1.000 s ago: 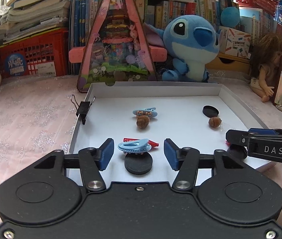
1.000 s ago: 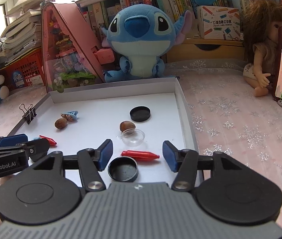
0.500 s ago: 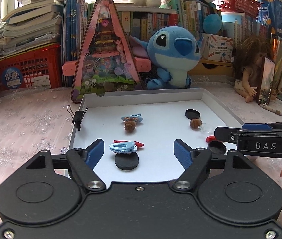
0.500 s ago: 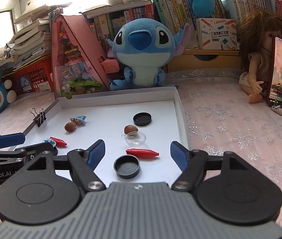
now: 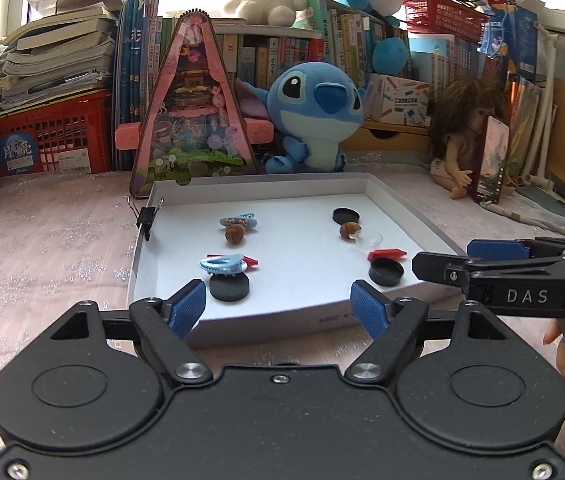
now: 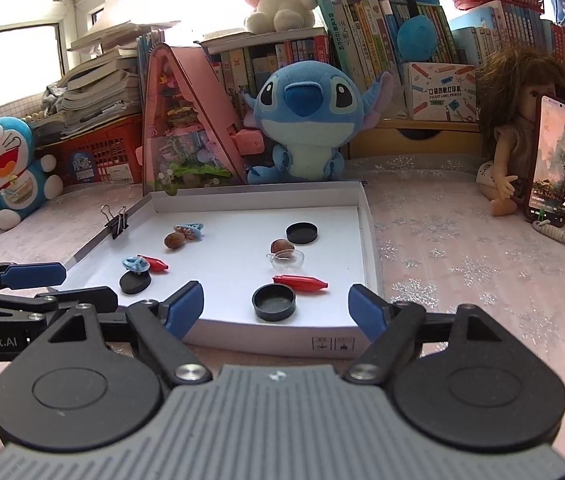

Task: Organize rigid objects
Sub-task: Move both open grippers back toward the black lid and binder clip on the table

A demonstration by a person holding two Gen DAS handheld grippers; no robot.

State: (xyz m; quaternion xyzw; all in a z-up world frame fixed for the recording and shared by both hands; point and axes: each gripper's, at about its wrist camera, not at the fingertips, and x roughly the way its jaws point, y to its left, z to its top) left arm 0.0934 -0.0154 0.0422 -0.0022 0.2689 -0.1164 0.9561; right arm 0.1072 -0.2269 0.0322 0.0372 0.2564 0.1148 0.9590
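- Your left gripper (image 5: 278, 306) hovers at the near edge of the white tray (image 5: 266, 187); its blue pads are spread and opening wider, with nothing between them.
- A black binder clip (image 5: 147, 218) is clipped on the tray's left wall.
- In the left half of the tray, a blue hair clip (image 5: 223, 265) lies touching a black disc (image 5: 229, 288), with a red cone-shaped piece (image 5: 251, 261) just behind it.
- Farther back, a second blue hair clip (image 5: 238, 221) touches a brown nut (image 5: 234, 235).
- In the right half, a black cap (image 6: 302, 233) sits at the back, a second brown nut (image 6: 281, 247) near it, touching a clear round dish (image 6: 287, 259).
- Nearer you, a red cone piece (image 6: 301, 282) lies just beside an open black lid (image 6: 274, 302).
- Your right gripper (image 6: 276, 306) hovers at the tray's near right corner, pads wide and opening, pinching nothing.
- To the right, a phone (image 6: 550, 160) leans on a doll (image 6: 516, 136).
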